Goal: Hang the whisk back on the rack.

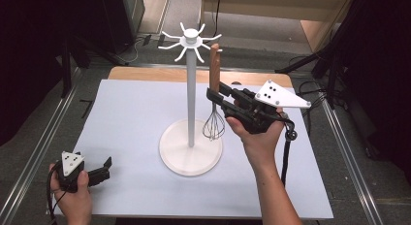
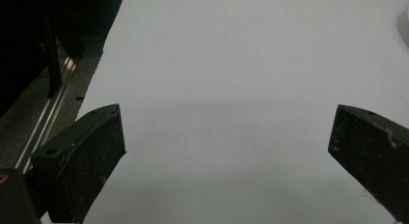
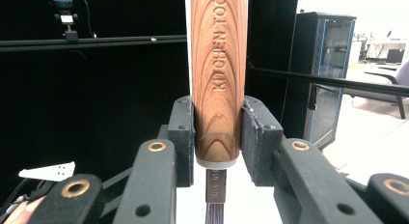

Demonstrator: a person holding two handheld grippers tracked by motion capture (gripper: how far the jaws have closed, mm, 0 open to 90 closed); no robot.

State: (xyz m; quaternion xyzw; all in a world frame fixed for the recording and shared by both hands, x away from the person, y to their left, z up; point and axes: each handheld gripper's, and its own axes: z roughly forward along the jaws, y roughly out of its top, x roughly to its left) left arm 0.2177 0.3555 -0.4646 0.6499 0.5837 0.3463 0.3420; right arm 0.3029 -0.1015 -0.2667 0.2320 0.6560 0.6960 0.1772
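High view shows your right gripper [image 1: 213, 93] raised over the middle of the tabletop [image 1: 131, 118], toward its far edge, with its jaws pressed against the wooden handle of a whisk [image 1: 213, 104]. The whisk hangs upright, handle up and wire loops down, just to the right of the white rack [image 1: 191, 89]. Its wires sit just above the right part of the rack's round base, and you cannot tell whether they touch it. The top of the handle reaches close to the rack's ring of hooks [image 1: 190, 40], beside one of the right-hand prongs; whether it is caught on a hook is not clear.

In the right gripper view your two pads clamp the lower end of the handle from both sides, right above its grey collar, with the metal stem running down between the jaws. The words "KITCHEN TOO" read up the wood.

Your left gripper [image 1: 104, 168] rests low at the near left corner of the tabletop, pointing toward the rack's base. In the left gripper view its jaws stand wide apart over the bare white surface with nothing between them.
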